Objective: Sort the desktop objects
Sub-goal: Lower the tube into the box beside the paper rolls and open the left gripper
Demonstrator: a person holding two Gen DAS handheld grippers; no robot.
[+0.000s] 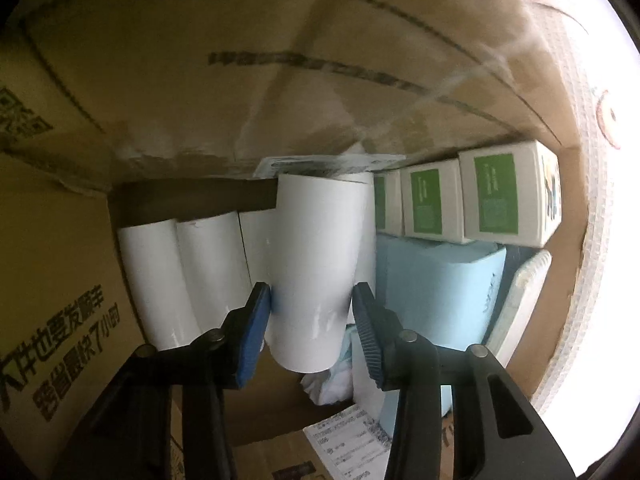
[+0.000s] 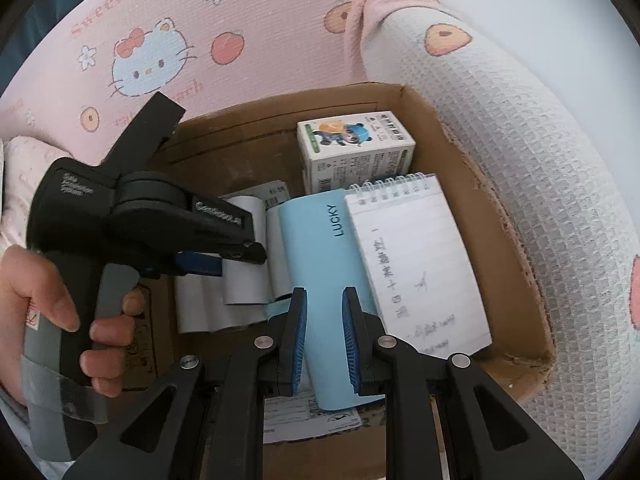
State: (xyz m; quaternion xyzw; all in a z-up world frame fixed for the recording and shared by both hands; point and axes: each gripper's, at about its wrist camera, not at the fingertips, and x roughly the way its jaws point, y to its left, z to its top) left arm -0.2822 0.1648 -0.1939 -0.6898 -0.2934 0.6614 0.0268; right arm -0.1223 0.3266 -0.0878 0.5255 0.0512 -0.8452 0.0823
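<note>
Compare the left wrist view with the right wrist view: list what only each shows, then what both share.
Left wrist only: three green-labelled boxes in a row, and printing on the carton's inner wall.

Right wrist only: a spiral notepad, pink cartoon fabric, the hand holding the left gripper, and the empty right gripper.

Both: white rolls, the light-blue LUCKY item, the carton.

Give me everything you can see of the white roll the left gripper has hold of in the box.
The white roll is a plain, smooth cylinder, glossy like coated paper or film, with no print visible. It lies lengthwise inside the cardboard box, its near end slightly raised over crumpled white material. The left gripper clamps it, one blue pad pressed on each side. Similar white rolls lie side by side to its left; a pale blue item sits on its right. Its far end is in shadow.
</note>
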